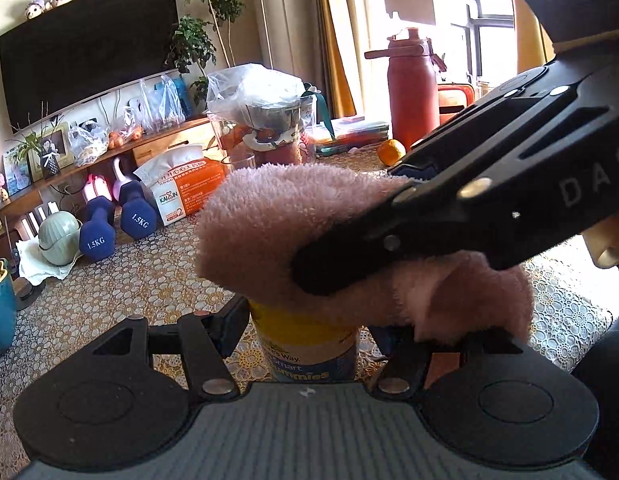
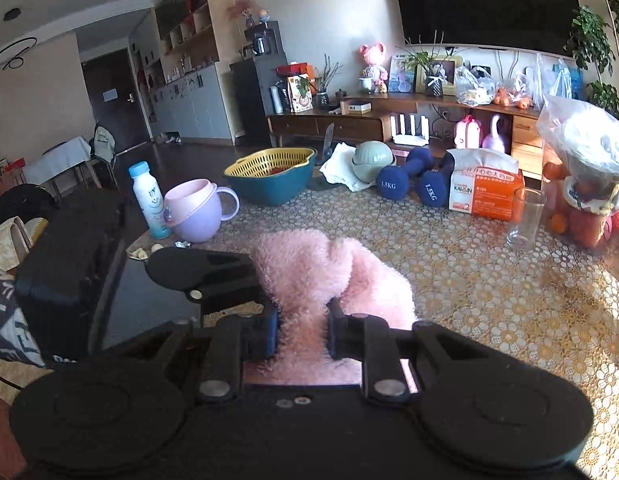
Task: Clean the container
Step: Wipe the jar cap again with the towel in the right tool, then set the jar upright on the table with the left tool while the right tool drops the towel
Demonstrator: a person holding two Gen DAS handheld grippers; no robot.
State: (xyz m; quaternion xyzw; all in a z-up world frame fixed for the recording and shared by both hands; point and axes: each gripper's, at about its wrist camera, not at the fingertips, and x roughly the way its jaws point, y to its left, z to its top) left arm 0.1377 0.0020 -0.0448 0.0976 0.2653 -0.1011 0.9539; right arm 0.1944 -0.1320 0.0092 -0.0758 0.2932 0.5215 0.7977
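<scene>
A bottle [image 1: 309, 340] with a yellow and blue gummies label stands upright on the lace-patterned table [image 1: 121, 292]. My left gripper [image 1: 309, 332] is shut on its sides. A fluffy pink cloth [image 1: 269, 220] lies over the bottle's top and hides the cap. My right gripper [image 1: 349, 224] reaches in from the right and is shut on the cloth. In the right wrist view the pink cloth [image 2: 329, 268] bunches between the right gripper [image 2: 303, 332] fingers, the left gripper [image 2: 201, 268] shows as a black arm just left of it, and the bottle is hidden.
On the table stand a clear glass [image 2: 525, 216], an orange tissue box [image 2: 485, 196], two blue dumbbells [image 2: 413, 184], a teal and yellow colander [image 2: 269, 176], a purple cup [image 2: 201, 212] and a milk bottle [image 2: 147, 200]. A red flask [image 1: 413, 92] and an orange [image 1: 391, 151] sit farther back.
</scene>
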